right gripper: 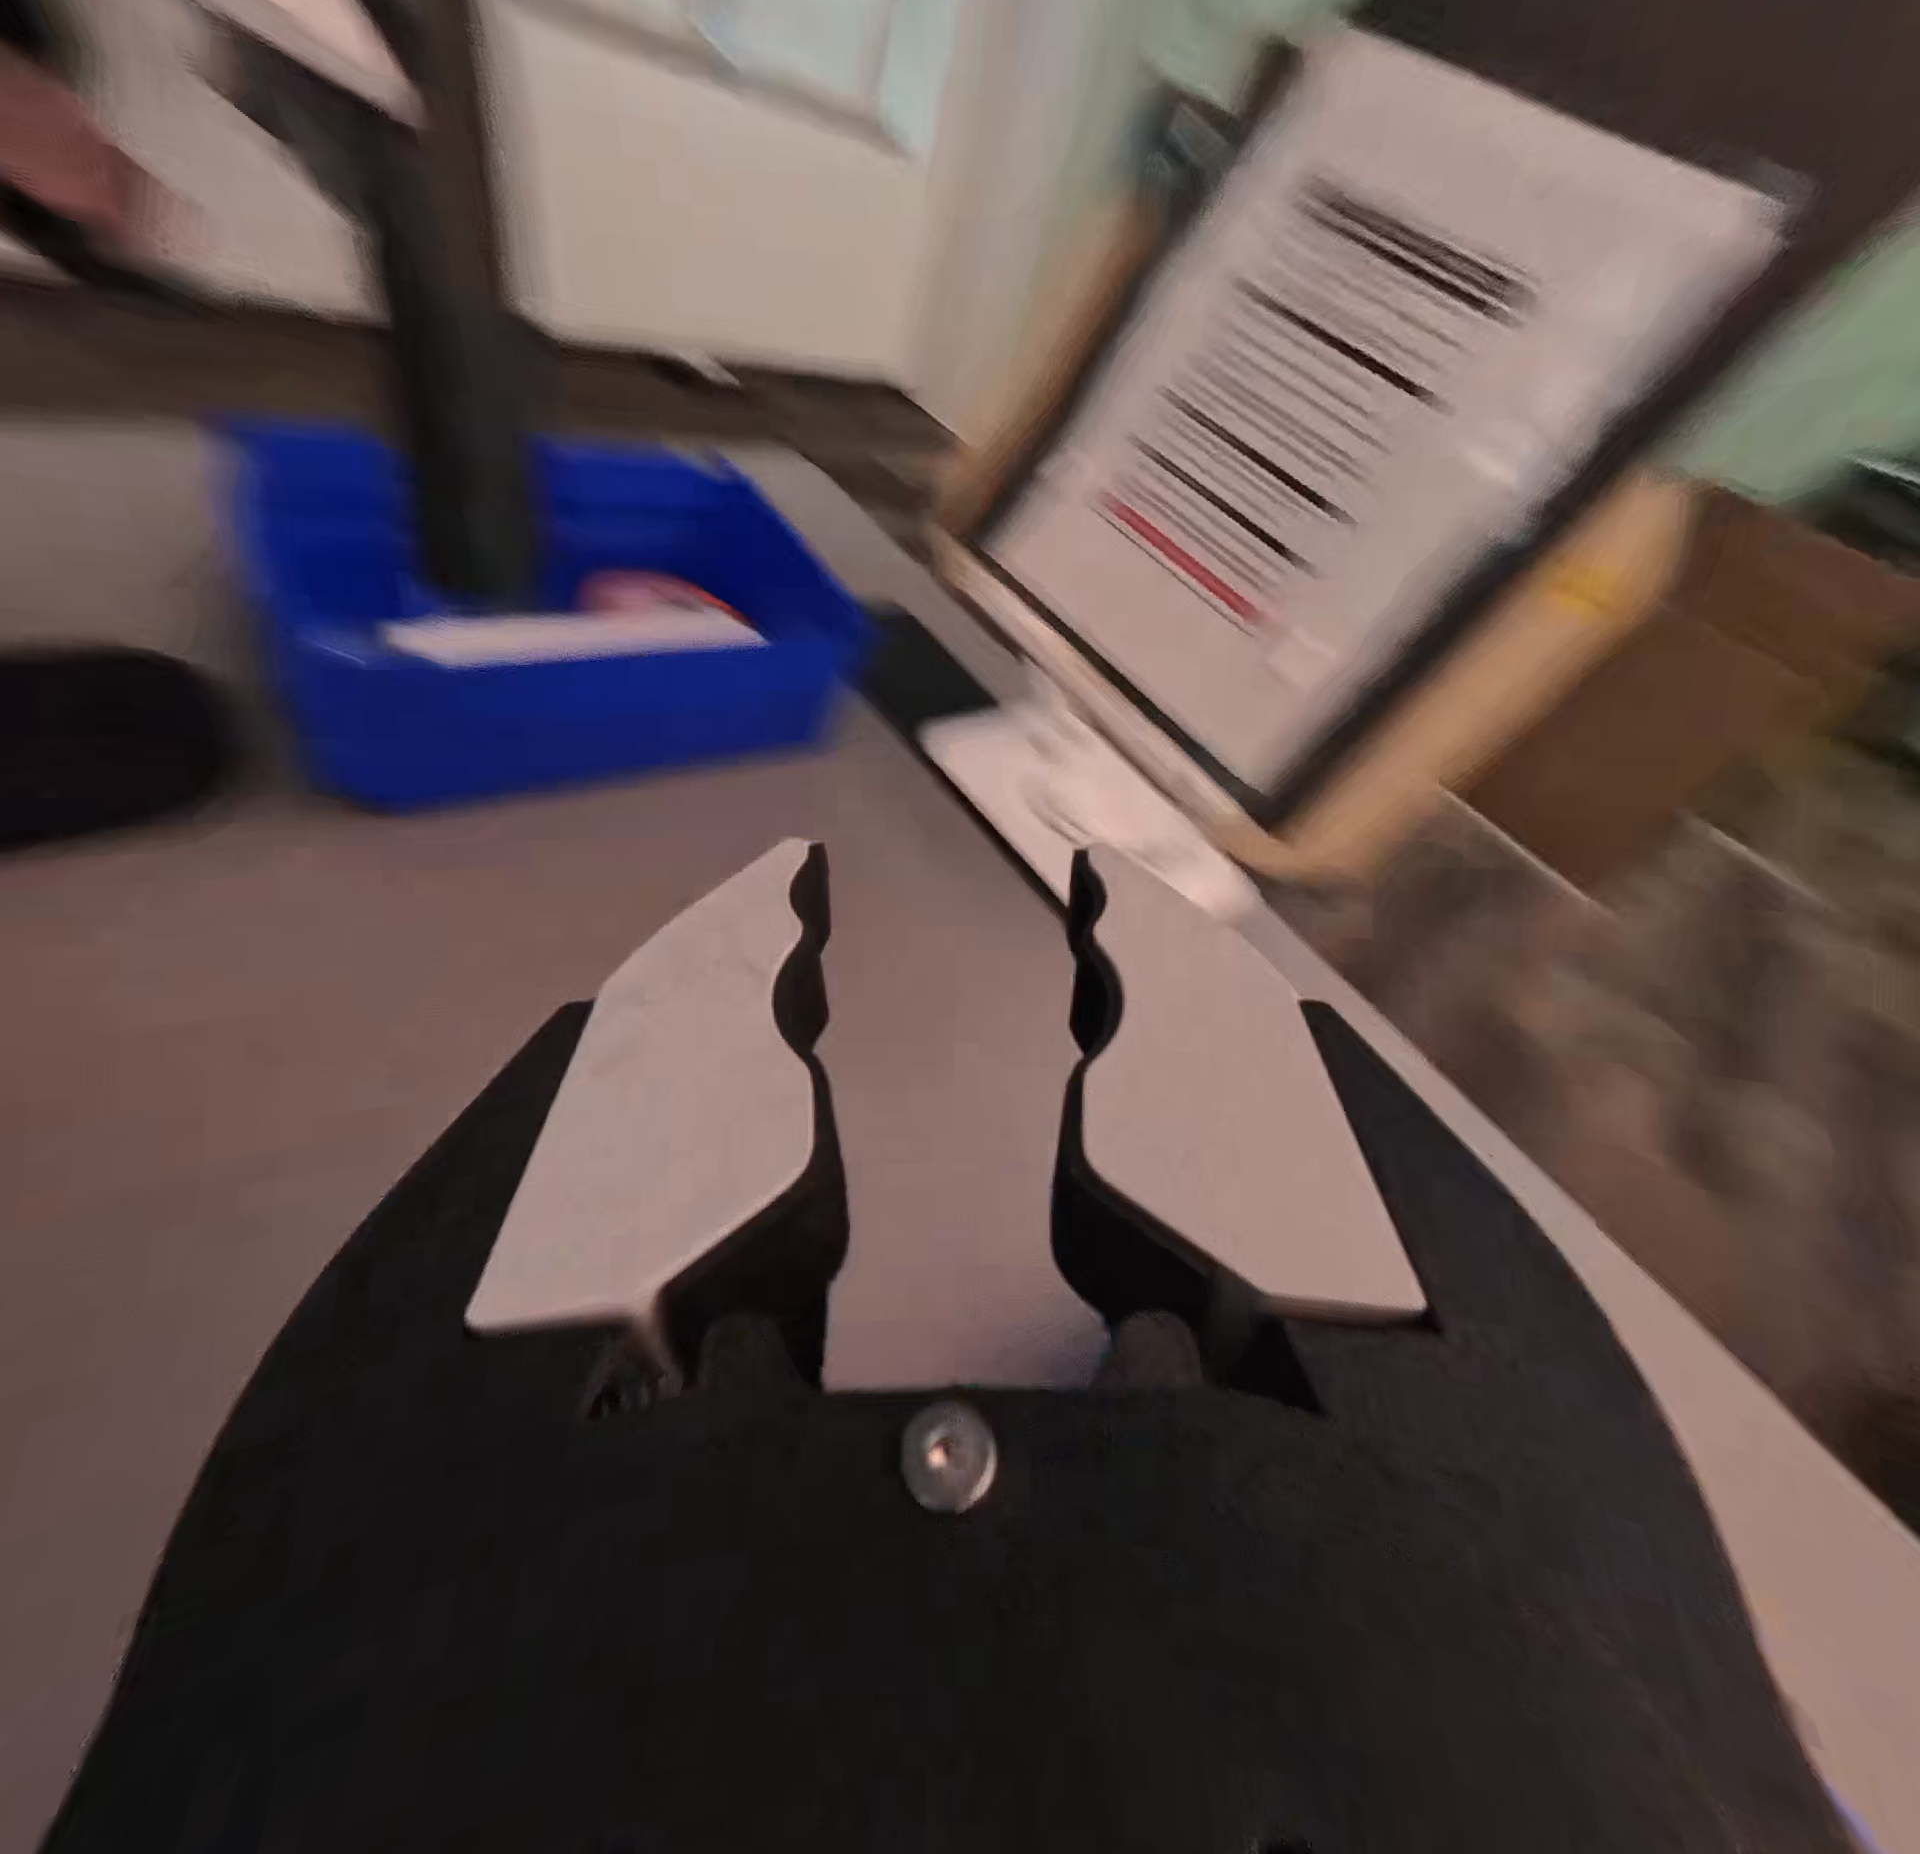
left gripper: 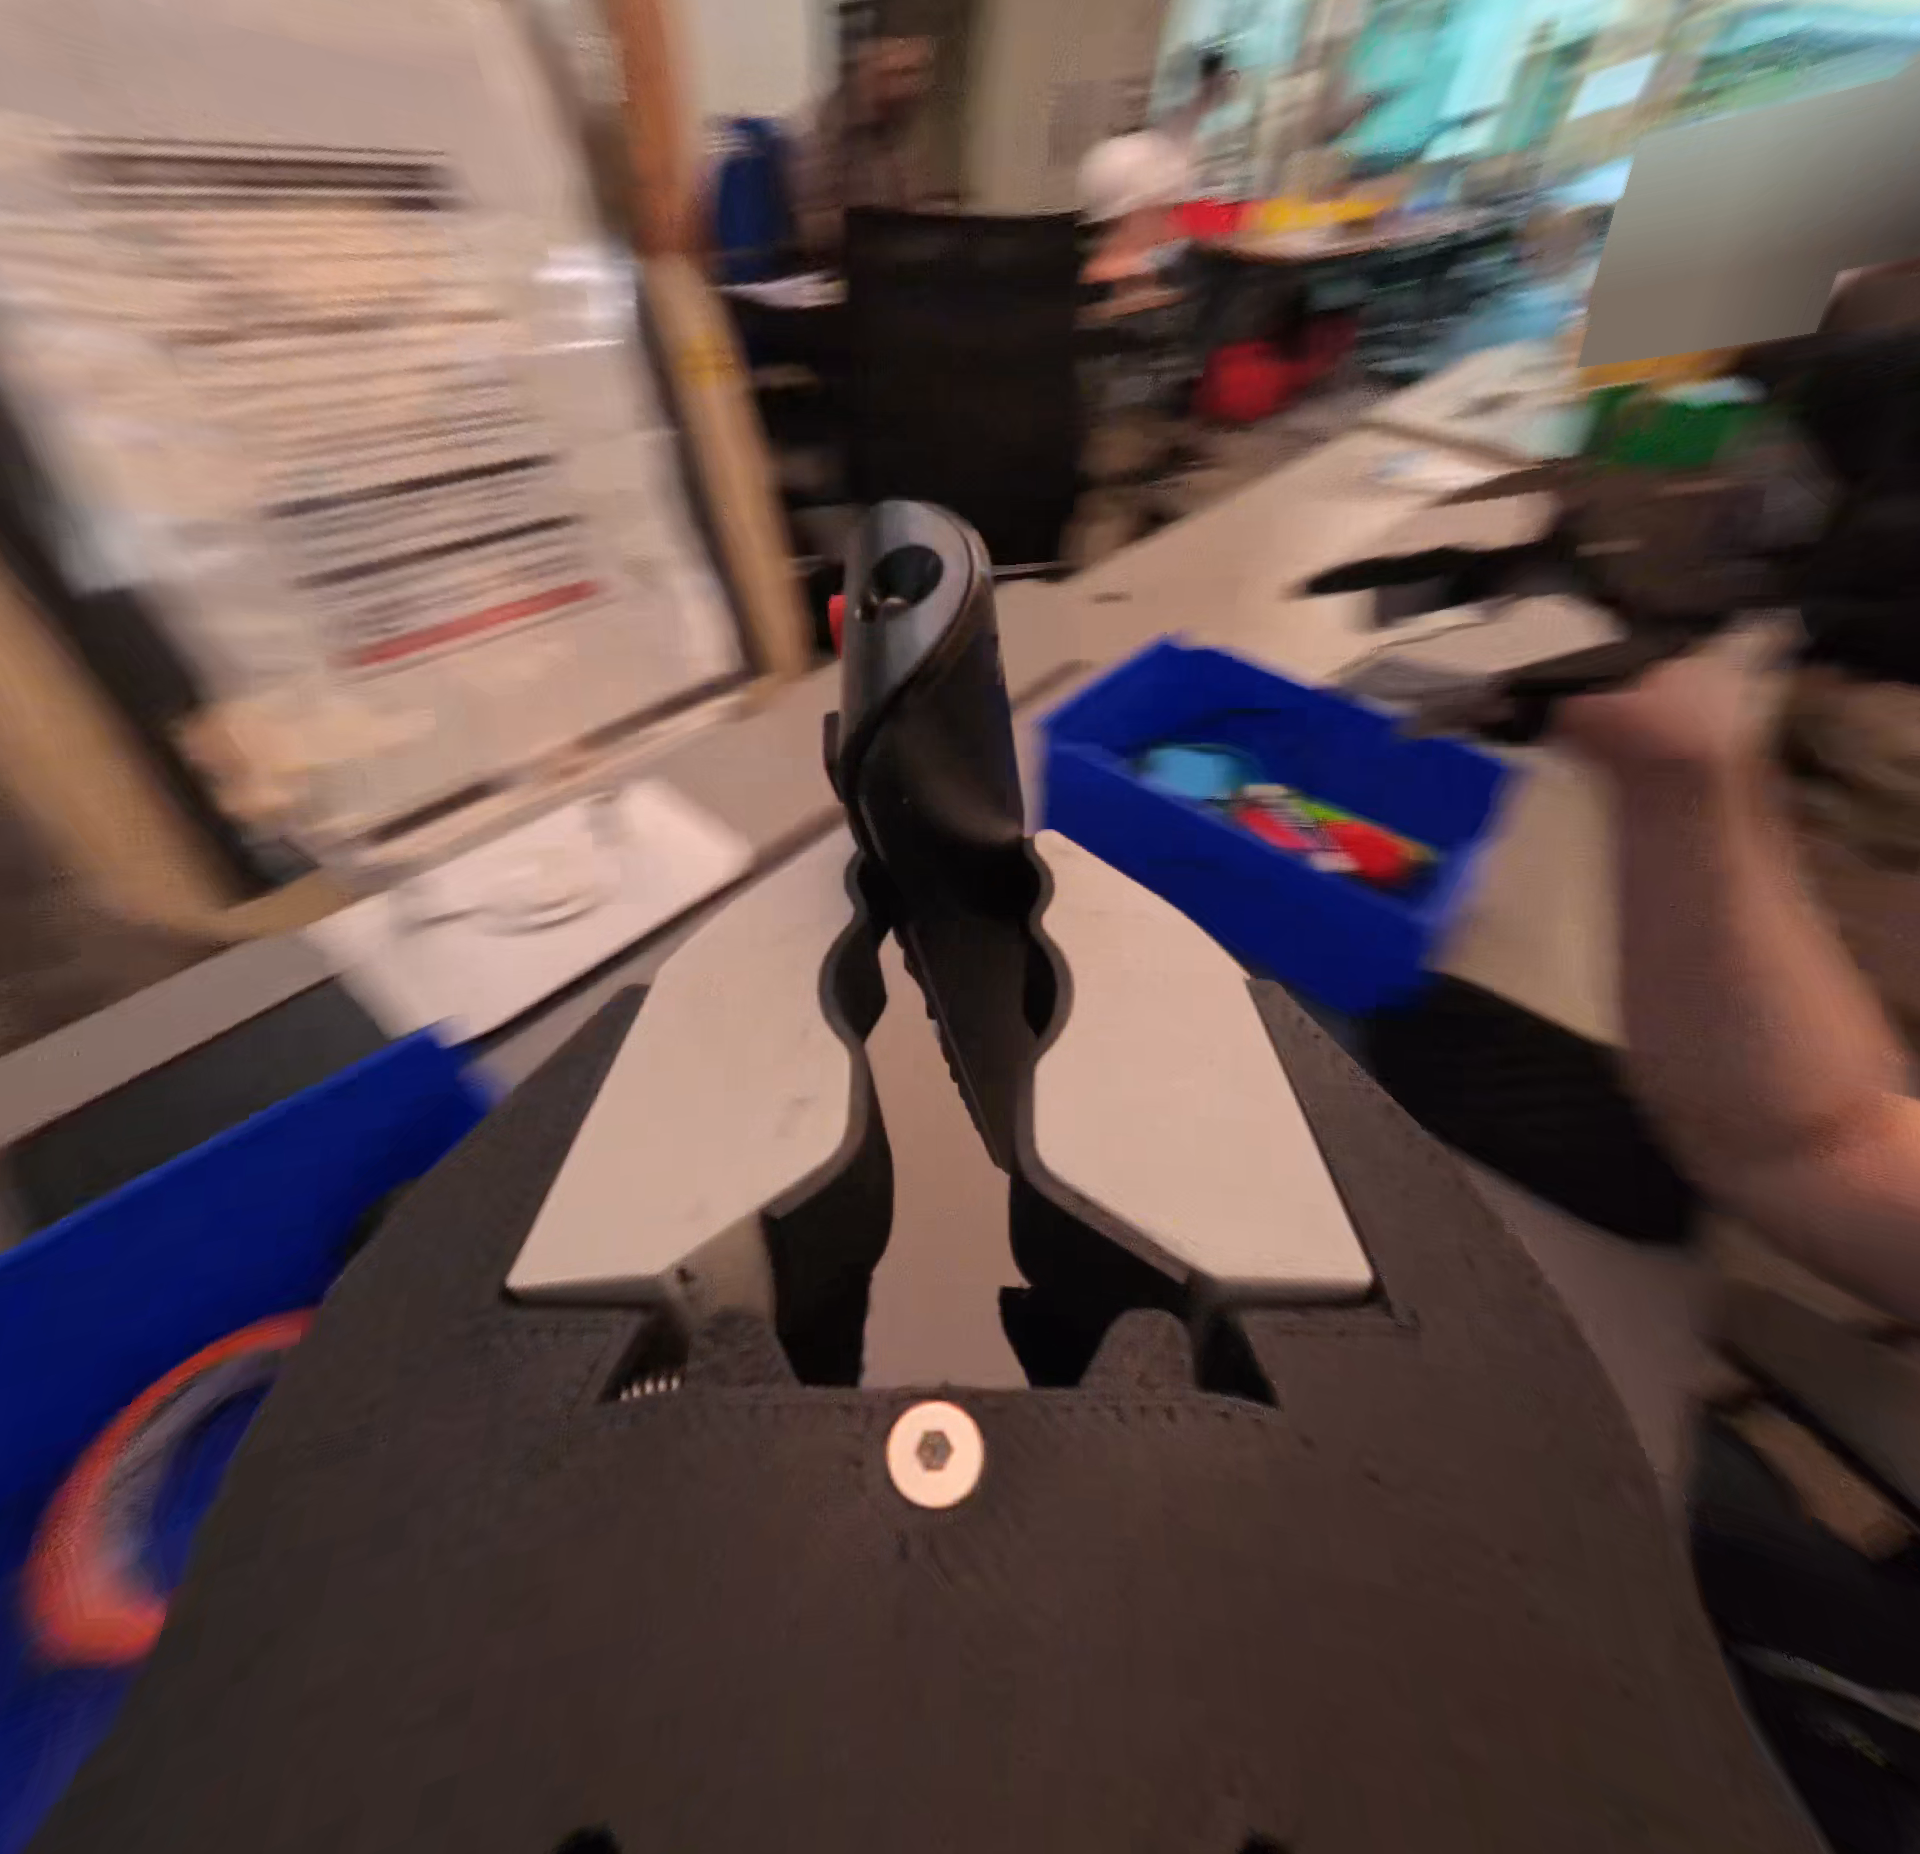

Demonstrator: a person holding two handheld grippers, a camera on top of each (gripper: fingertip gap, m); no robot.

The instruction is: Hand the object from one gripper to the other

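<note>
My left gripper [left gripper: 943,900] is shut on a black tool-like object [left gripper: 925,724]. The object stands up past the fingertips and has a hole and a red spot near its top. My right gripper [right gripper: 945,864] is open and empty above the grey table [right gripper: 312,973]. It also shows in the left wrist view [left gripper: 1340,625], blurred, held by a hand at the right and apart from the object. In the right wrist view, a dark blurred bar [right gripper: 447,350] at the upper left may be the held object; I cannot tell.
A blue bin [left gripper: 1247,911] with coloured items sits to the right, and another blue bin [left gripper: 208,1233] lies at lower left, seen also in the right wrist view [right gripper: 540,713]. A framed sign on a wooden easel [right gripper: 1351,402] stands at the table's edge. White paper [left gripper: 540,869] lies nearby. Across from one pair of fingers to the other is roughly 20 cm.
</note>
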